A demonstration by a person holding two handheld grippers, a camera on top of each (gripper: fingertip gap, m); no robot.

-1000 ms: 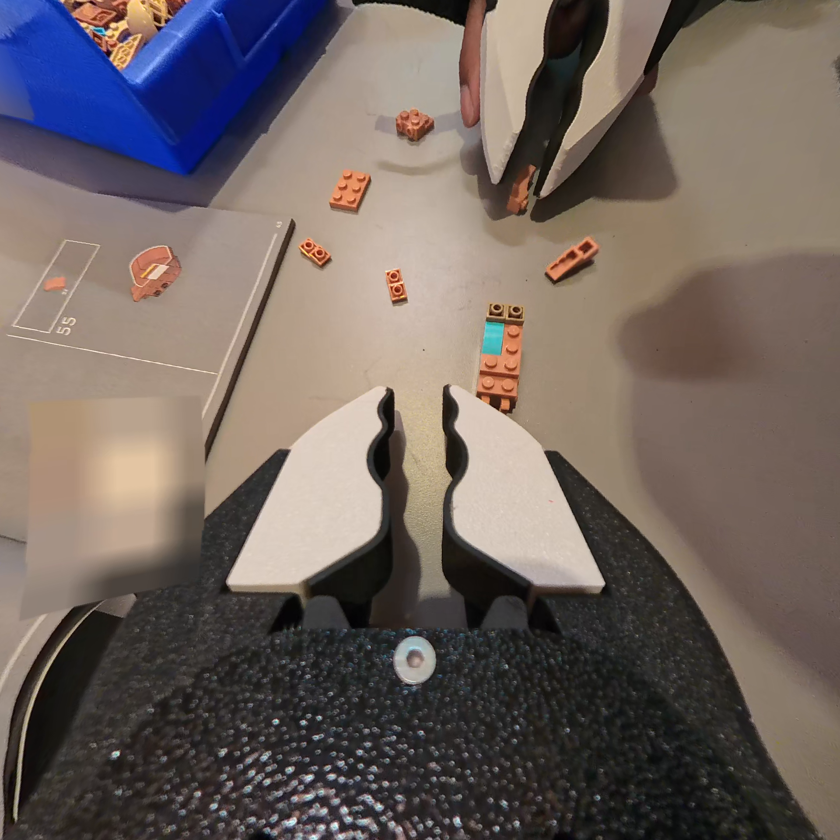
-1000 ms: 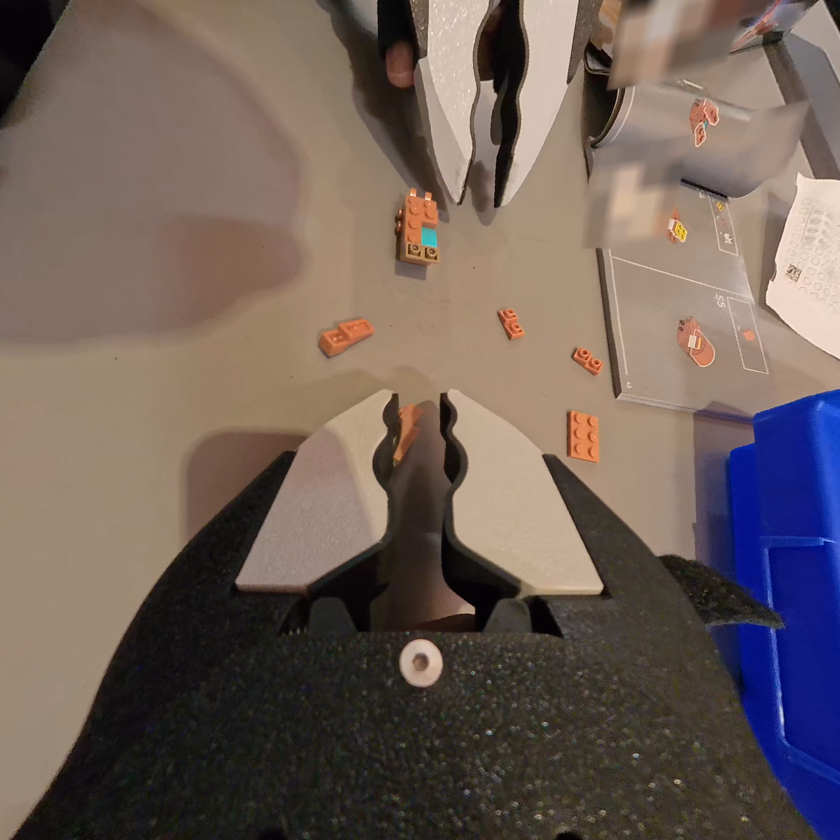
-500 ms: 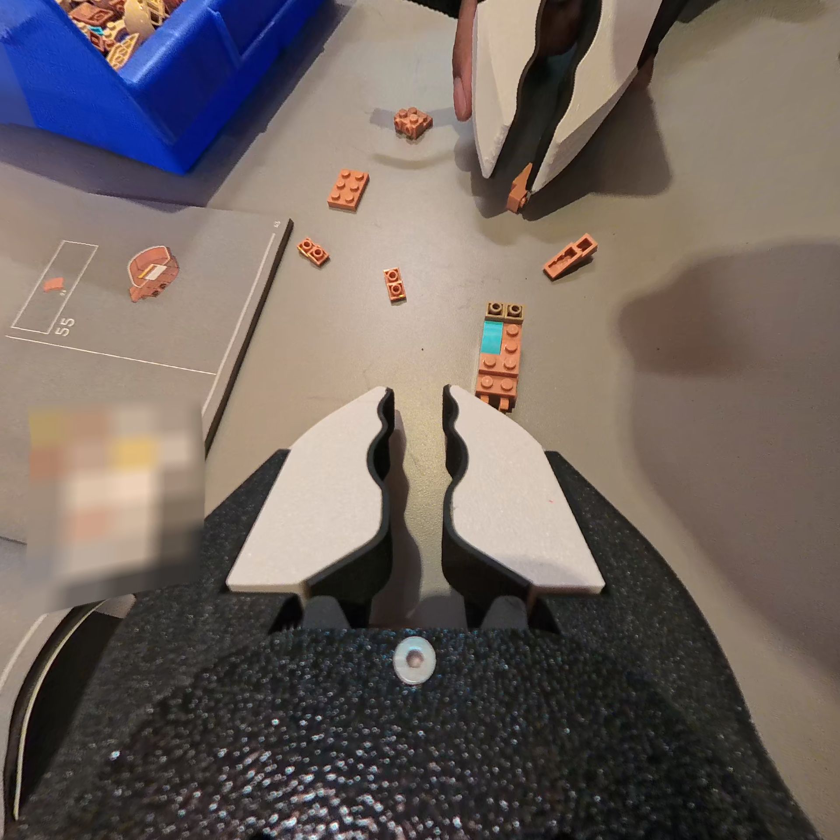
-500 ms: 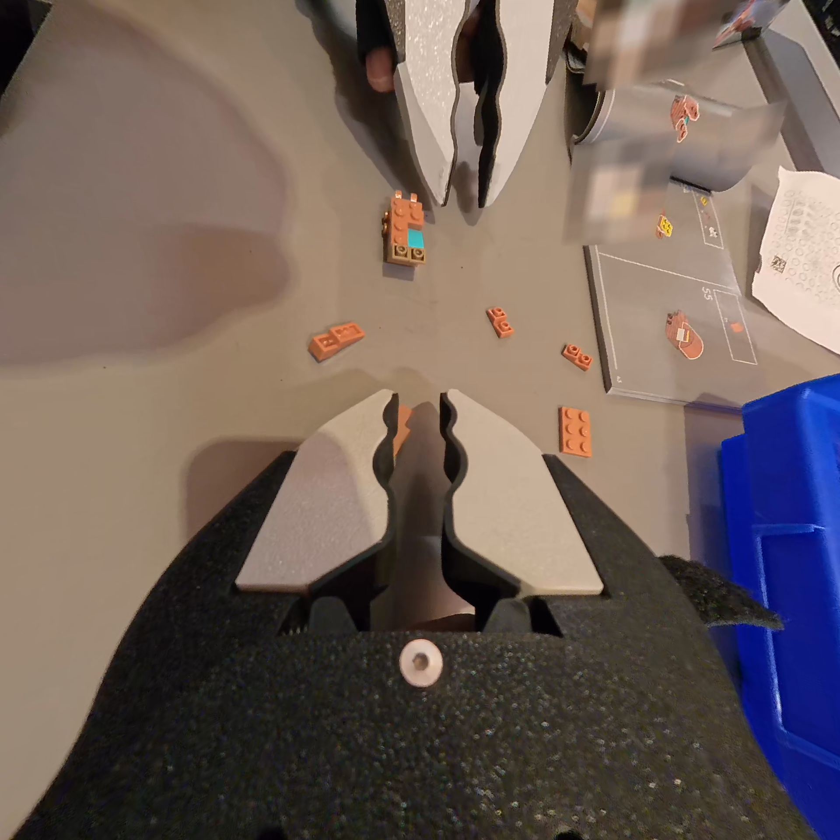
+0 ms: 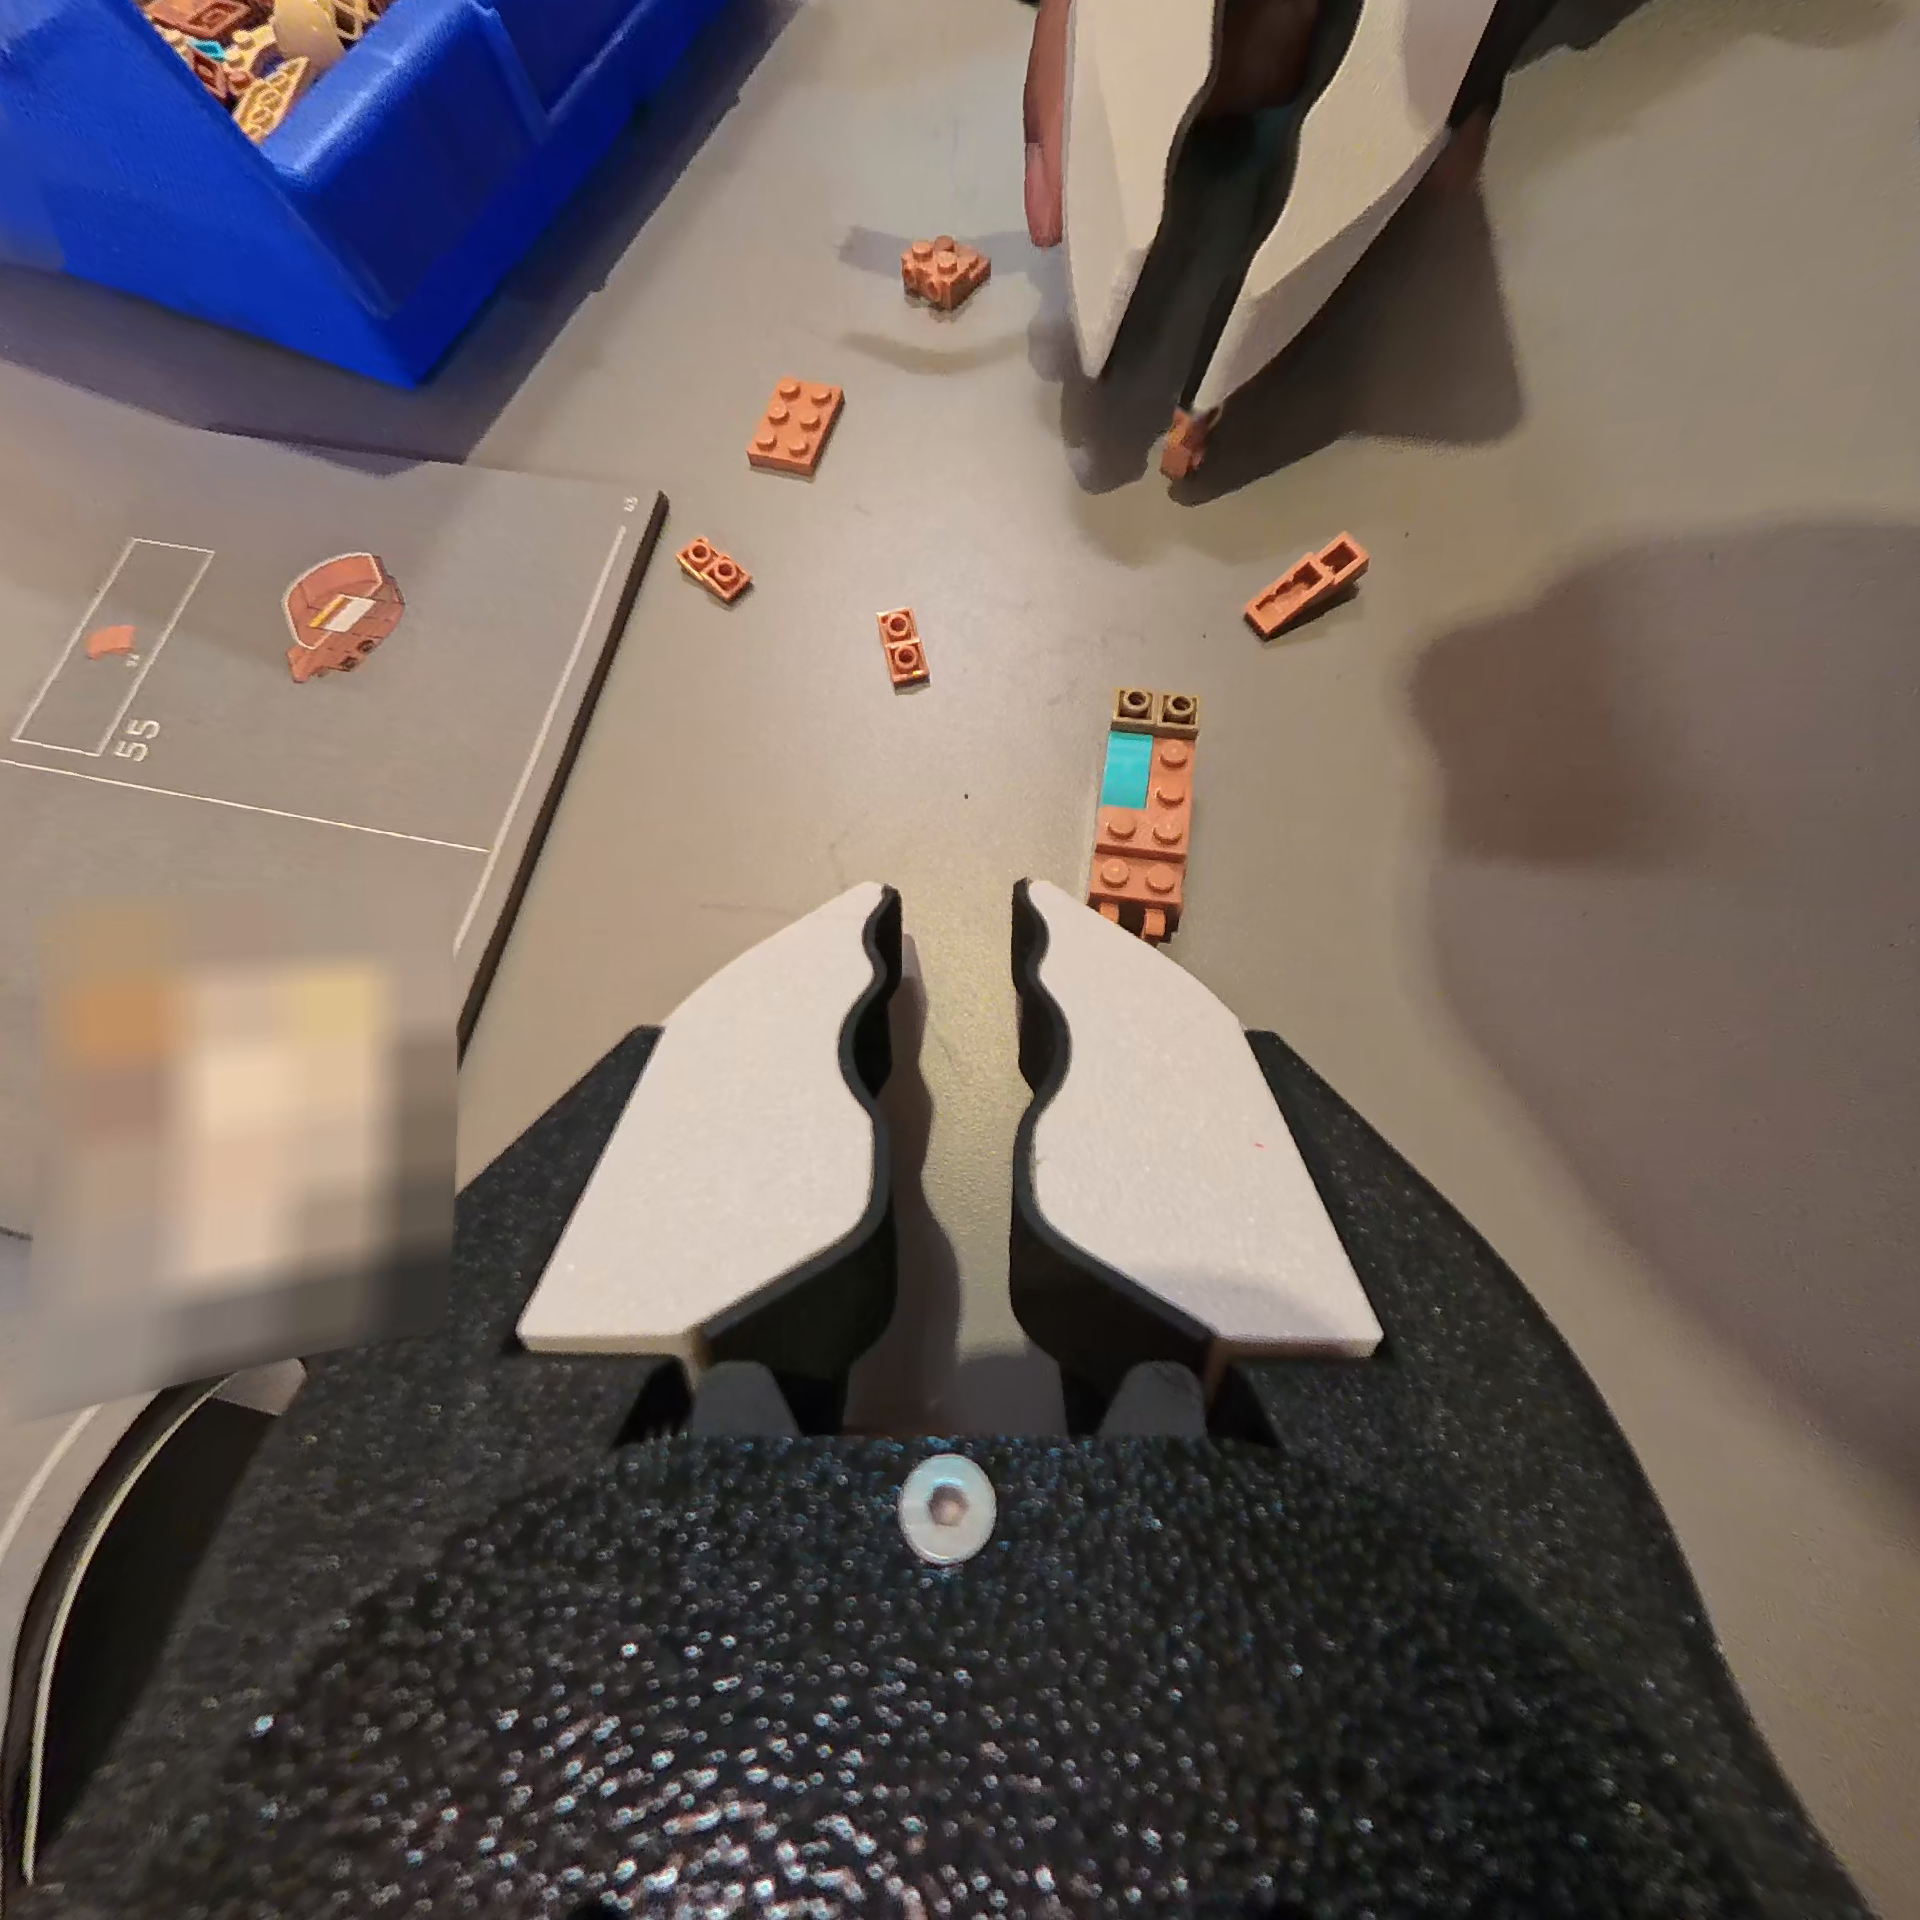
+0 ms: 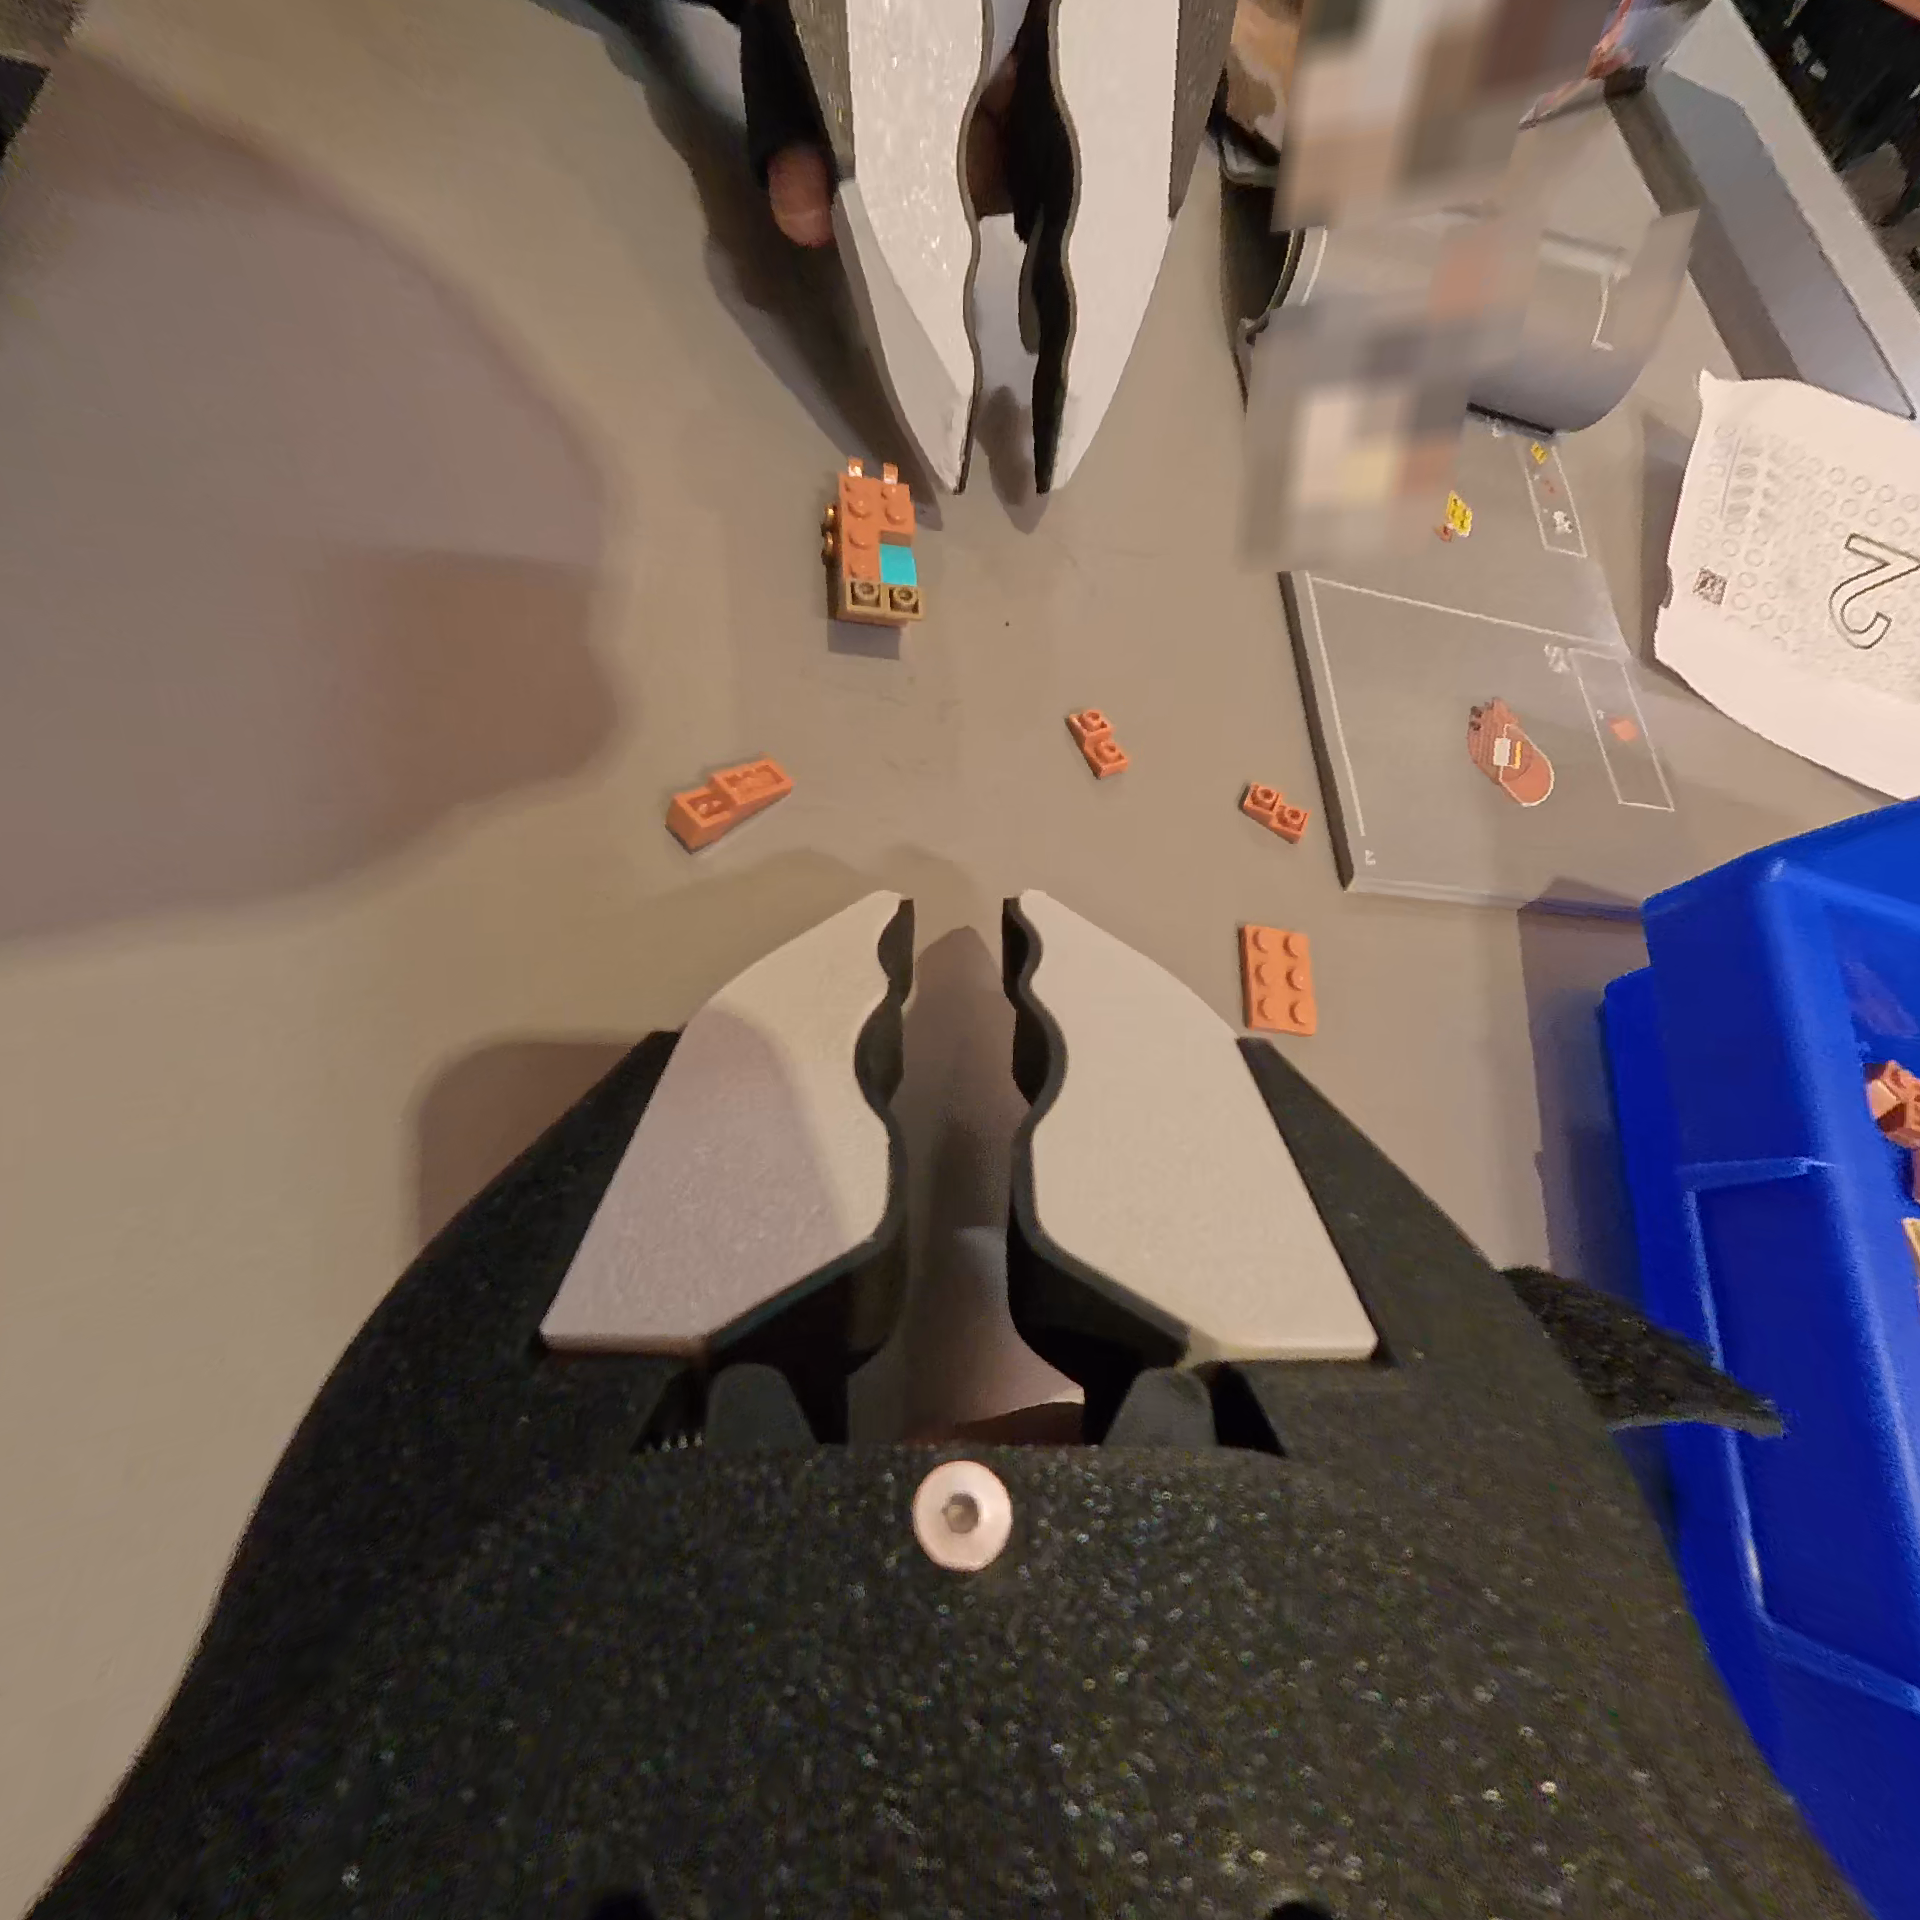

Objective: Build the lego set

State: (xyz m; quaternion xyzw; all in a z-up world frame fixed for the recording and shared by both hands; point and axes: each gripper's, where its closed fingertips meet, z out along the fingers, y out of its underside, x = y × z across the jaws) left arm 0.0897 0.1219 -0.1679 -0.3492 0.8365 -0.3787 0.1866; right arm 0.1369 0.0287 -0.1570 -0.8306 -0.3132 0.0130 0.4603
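Note:
My left gripper (image 5: 956, 899) is open and empty, low over the grey table. A small brick assembly (image 5: 1143, 810) of orange, teal and tan pieces lies just right of its right fingertip, not touching it. My right gripper (image 6: 958, 909) is open, and its own view shows only table and shadow between the pads. In the left wrist view the right gripper (image 5: 1153, 390) points down, with a small orange brick (image 5: 1184, 442) at its fingertips. I cannot tell whether a pad touches that brick. The assembly (image 6: 878, 556) lies by the left gripper (image 6: 1003, 483) in the right wrist view.
Loose orange pieces lie about: a wedge (image 5: 1307, 585), a flat six-stud plate (image 5: 795, 426), two small two-stud plates (image 5: 902, 646) (image 5: 713, 569) and a square brick (image 5: 943, 272). A blue bin (image 5: 312, 208) of bricks stands far left. A grey instruction booklet (image 5: 312, 675) lies left.
The small orange brick showed beside the right gripper's left pad in its own view before and is now hidden there. The right gripper shifted slightly while the brick stayed put. The left gripper has not moved.

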